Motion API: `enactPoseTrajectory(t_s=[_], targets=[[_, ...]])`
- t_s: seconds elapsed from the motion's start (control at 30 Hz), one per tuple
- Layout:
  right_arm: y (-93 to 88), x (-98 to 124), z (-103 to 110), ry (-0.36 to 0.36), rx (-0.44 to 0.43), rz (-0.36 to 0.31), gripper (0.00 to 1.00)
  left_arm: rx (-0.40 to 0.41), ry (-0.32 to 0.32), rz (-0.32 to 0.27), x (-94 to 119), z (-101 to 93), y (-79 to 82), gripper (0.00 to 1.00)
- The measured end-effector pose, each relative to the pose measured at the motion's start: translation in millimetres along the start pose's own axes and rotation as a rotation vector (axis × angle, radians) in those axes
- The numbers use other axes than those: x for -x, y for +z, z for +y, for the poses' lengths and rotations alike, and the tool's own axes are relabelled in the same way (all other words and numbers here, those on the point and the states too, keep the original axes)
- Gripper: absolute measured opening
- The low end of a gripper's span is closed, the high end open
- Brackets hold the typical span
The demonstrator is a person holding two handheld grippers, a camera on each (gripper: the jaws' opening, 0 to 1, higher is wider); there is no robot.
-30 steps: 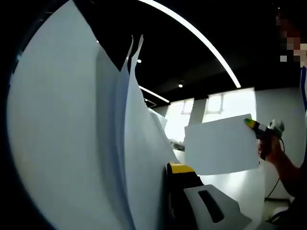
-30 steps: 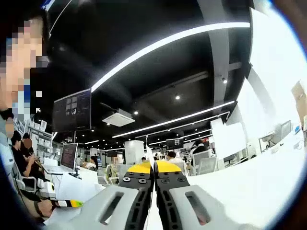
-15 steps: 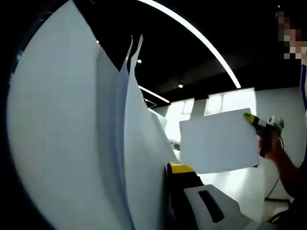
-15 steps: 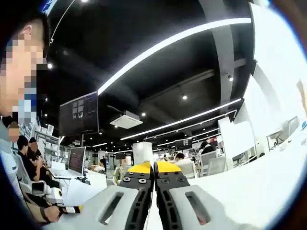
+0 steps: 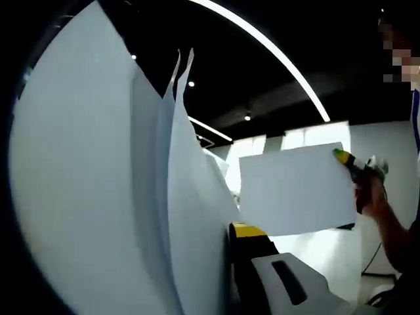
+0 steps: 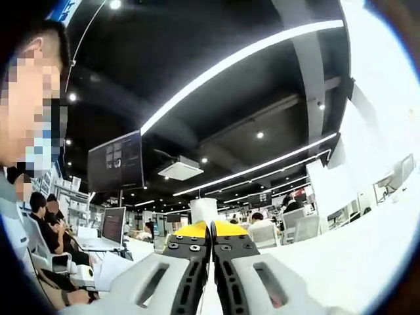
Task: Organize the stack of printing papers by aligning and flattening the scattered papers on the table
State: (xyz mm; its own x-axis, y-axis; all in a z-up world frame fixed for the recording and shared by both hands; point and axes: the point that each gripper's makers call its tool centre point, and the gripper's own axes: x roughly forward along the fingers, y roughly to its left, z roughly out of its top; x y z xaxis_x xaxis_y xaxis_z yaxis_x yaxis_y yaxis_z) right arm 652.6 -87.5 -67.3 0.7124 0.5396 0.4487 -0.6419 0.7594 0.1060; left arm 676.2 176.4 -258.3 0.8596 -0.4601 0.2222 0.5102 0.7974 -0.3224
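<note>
left gripper view: the left gripper (image 5: 231, 262) holds a sheaf of papers (image 5: 118, 197) upright in its jaws, which are clamped on the lower edge; the sheets fan upward and lean away from the yellow jaw tip. taking this sheaf as landmark, a single sheet (image 5: 295, 190) hangs well apart on the far side of the yellow tip, its long axis roughly level, pinched at its far upper corner by the right gripper (image 5: 351, 167) in the person's hand (image 5: 369, 197).

right gripper view: the right gripper (image 6: 211, 244) has its jaws pressed together on the thin edge of a sheet (image 6: 210, 303) running along the jaw line. judged: the single sheet must travel toward the sheaf, edges parallel, before joining it.
</note>
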Motion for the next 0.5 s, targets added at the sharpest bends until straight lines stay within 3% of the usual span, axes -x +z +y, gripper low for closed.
enactPoseTrajectory(t_s=[0.33, 0.5], targets=[[0.9, -8.4, 12.5, 0.035, -0.027, -0.008, 0.00, -0.014, -0.001, 0.008, -0.6, -0.4, -1.2, 0.09], [10.4, -12.0, 20.3, 0.073, -0.090, -0.037, 0.00, -0.013, 0.001, 0.008, -0.7, 0.6, -1.1, 0.09]])
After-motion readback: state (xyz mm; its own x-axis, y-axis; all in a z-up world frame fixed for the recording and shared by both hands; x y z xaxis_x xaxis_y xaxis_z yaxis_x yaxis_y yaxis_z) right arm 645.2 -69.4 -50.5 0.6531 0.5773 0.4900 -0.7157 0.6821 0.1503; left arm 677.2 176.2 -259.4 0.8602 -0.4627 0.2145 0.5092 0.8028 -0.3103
